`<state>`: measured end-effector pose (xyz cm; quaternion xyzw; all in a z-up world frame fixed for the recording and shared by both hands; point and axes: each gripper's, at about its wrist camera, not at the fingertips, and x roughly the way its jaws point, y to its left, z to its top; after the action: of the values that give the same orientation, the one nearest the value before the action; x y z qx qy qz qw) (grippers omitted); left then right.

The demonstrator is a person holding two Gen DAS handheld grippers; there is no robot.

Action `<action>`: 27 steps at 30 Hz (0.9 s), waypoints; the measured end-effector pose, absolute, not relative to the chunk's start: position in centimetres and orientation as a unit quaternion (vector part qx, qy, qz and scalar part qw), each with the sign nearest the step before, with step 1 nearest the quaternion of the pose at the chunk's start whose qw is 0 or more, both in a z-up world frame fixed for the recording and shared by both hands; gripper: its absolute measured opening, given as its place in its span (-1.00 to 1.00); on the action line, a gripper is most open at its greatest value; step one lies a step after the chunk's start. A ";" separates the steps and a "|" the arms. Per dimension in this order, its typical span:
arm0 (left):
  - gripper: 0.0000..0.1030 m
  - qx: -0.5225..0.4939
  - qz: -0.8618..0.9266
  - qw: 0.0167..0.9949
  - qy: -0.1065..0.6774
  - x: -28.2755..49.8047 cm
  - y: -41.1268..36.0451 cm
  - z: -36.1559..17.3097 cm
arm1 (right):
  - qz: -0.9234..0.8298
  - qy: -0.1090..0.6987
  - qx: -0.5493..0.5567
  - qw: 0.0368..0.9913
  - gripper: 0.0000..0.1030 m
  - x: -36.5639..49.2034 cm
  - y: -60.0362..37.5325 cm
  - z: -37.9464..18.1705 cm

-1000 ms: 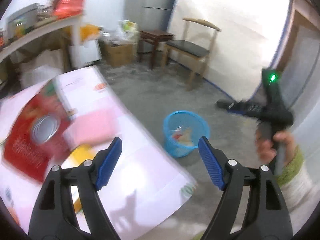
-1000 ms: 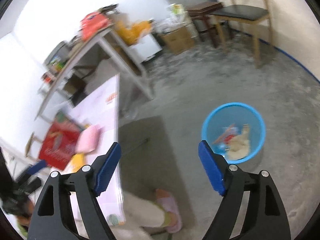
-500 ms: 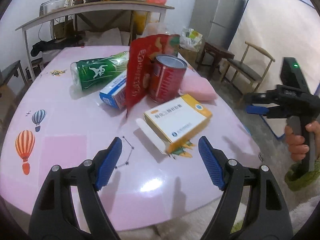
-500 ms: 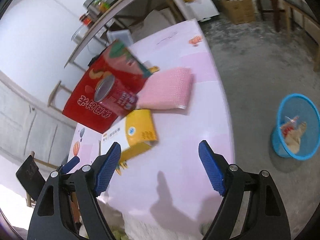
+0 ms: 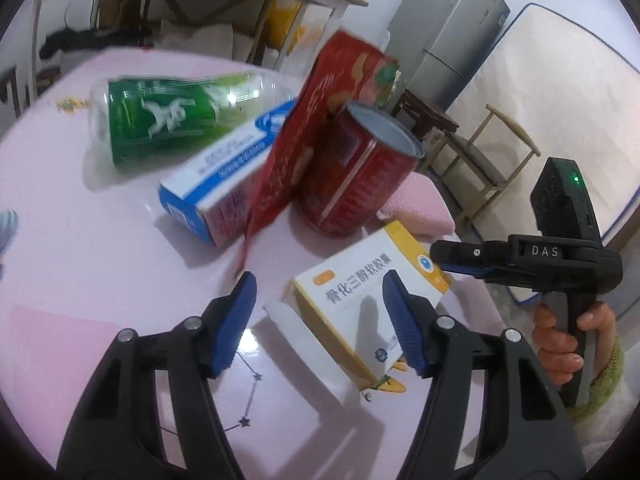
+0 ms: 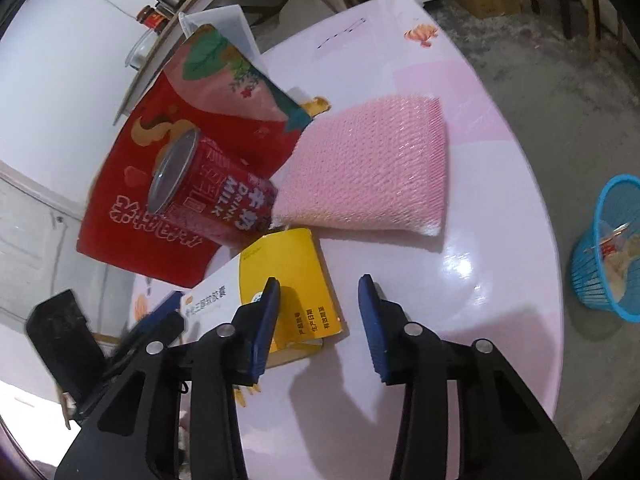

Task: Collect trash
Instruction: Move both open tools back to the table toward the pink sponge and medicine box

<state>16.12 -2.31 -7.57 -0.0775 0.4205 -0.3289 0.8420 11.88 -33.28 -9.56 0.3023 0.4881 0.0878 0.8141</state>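
Some trash already in the blue bin (image 6: 612,252); yellow box (image 5: 368,300), red can (image 5: 356,176), green bottle (image 5: 168,120) left on tabletop (image 5: 80,260). Both grippers (image 5: 316,296) (image 6: 318,300) just been closing, fingers half-open, holding nothing.

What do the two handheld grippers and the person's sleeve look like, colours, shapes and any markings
Both are black plastic two-finger tools with blue ribbed pads and silver rivets along the fingers: the left gripper and the right gripper. Seen from the left wrist view, the right gripper has a pistol-style handle, white "DAS" lettering and a small green light on its black top module. The hand on it wears a cream sleeve with a green knitted cuff.
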 end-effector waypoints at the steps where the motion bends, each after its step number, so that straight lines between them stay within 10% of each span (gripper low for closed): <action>1: 0.18 -0.081 -0.333 0.839 0.424 16.2 -2.3 -7.8 | 0.094 0.489 0.307 0.811 -0.34 11.9 -33.2 -9.6; 13: 0.16 -0.084 -0.377 0.800 0.459 11.0 -1.3 -7.9 | 0.145 0.501 0.293 0.801 -0.51 12.4 -30.2 -9.5; 18: 0.45 -0.045 -0.347 0.829 0.436 8.8 -0.7 -6.6 | 0.154 0.491 0.221 0.829 -0.48 12.5 -28.7 -7.4; 23: 0.53 -0.020 -0.347 0.836 0.425 9.0 -1.3 -5.7 | 0.133 0.430 0.080 0.889 0.44 13.0 -29.6 -2.6; 27: 0.54 -0.002 -0.352 0.830 0.432 10.1 -2.4 -5.8 | 0.166 0.416 -0.043 0.893 0.77 15.6 -30.1 -1.6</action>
<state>10.06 -2.39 -5.84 -0.0017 0.4319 -0.3519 0.8305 15.65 -30.08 -1.62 -0.0426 0.4164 0.1662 0.8929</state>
